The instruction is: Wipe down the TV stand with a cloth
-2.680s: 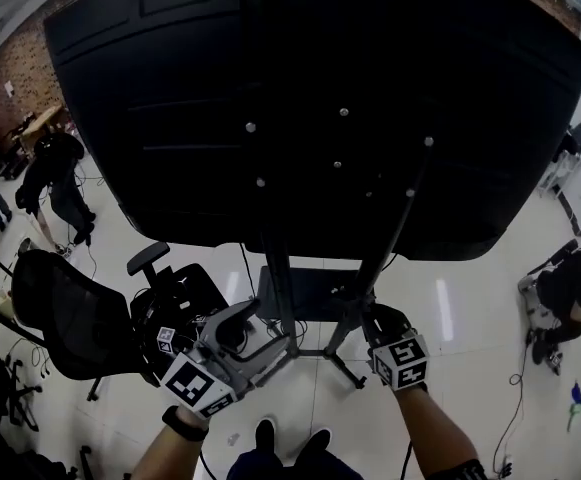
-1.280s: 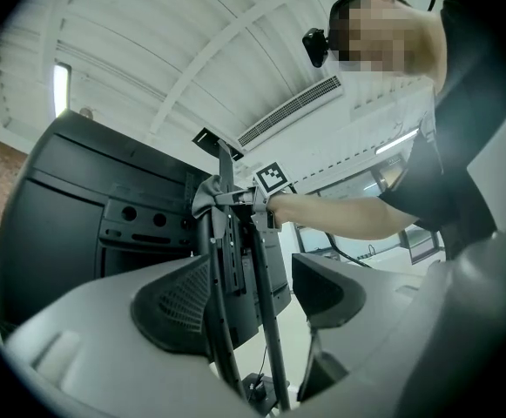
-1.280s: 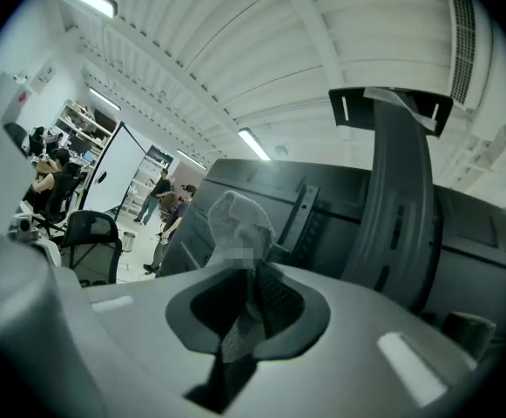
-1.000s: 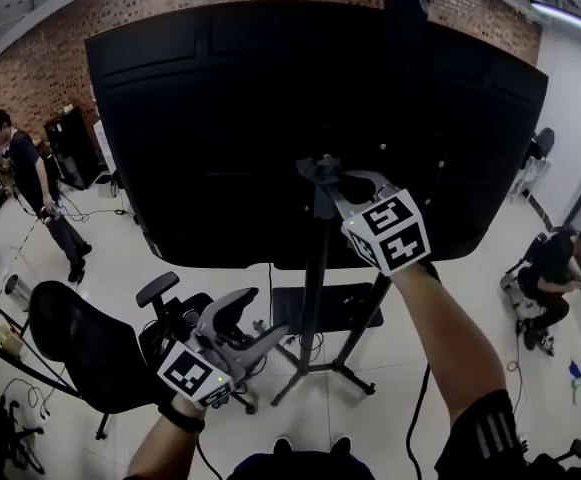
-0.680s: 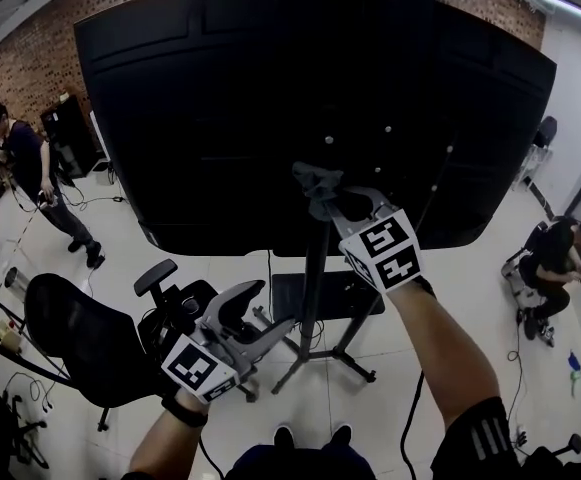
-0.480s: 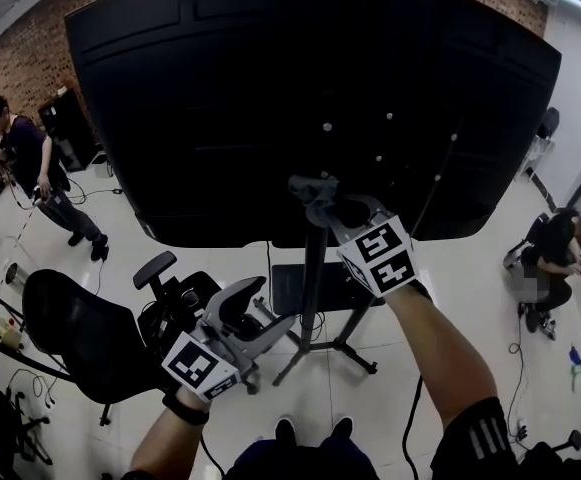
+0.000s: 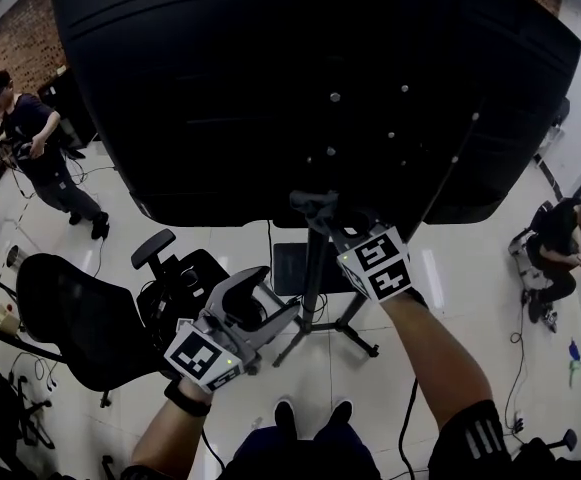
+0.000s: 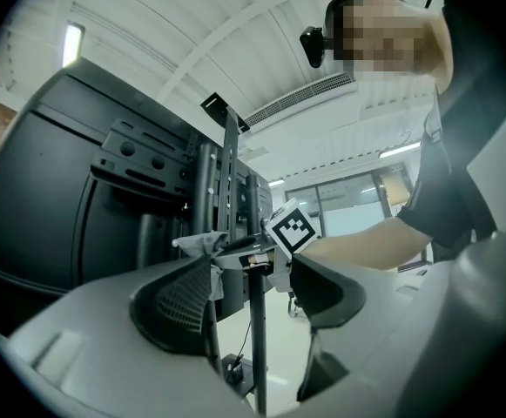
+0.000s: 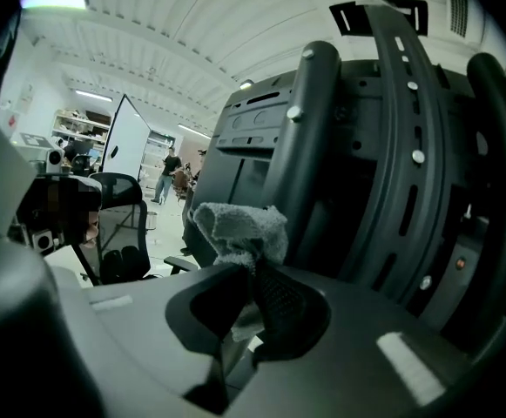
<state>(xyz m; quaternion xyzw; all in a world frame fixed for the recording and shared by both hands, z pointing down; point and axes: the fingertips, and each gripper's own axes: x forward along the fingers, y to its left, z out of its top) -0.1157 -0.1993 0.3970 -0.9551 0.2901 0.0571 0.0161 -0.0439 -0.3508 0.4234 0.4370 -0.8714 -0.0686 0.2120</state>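
Now holding a small grey cloth tight in the right gripper, near the middle of the head view. Pinched between both jaws in the right gripper view too, with the fluffy cloth sticking up above the right gripper in the middle of the frame. Held right at the thin black upright of the TV stand, just under the big black TV filling the top of the head view. Touching it or only beside it: cannot tell. Lower and to the left, the left gripper with jaws wide apart and nothing gripped. Same in the left gripper view: a wide gap in the left gripper, with the stand's pole seen past it. Black office chair at the lower left, on the shiny white floor. 1 person far off at the upper left, 1 more at the right edge.
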